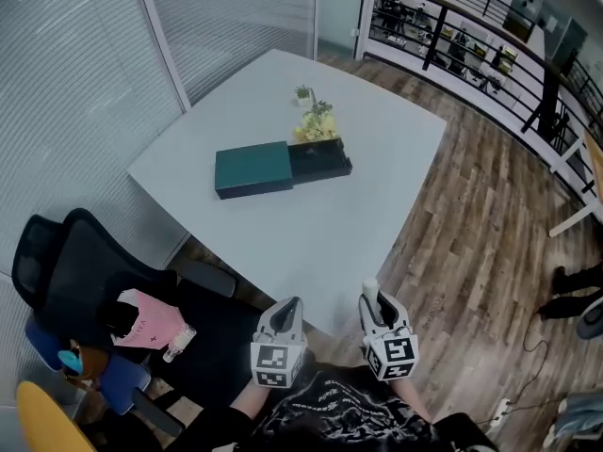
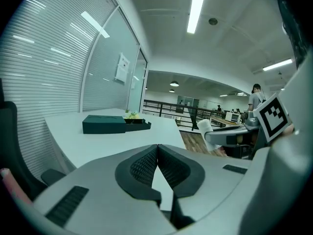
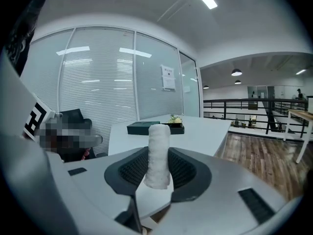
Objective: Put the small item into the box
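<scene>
Clamping a white roll (image 3: 159, 151) in your right hand-held gripper (image 1: 371, 301), left hand-held gripper (image 2: 157, 151) pressed together and empty, green box (image 1: 256, 169) on the tabletop (image 1: 330, 238).

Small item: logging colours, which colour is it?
The small item is white; right gripper view shows it best.

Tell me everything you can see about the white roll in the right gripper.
The white roll is a small, stubby cylinder with a rough, cloth-like surface. It stands upright, pinched on its lower half between the dark ribbed pads of the right gripper, its rounded top above them, near the table corner.
</scene>
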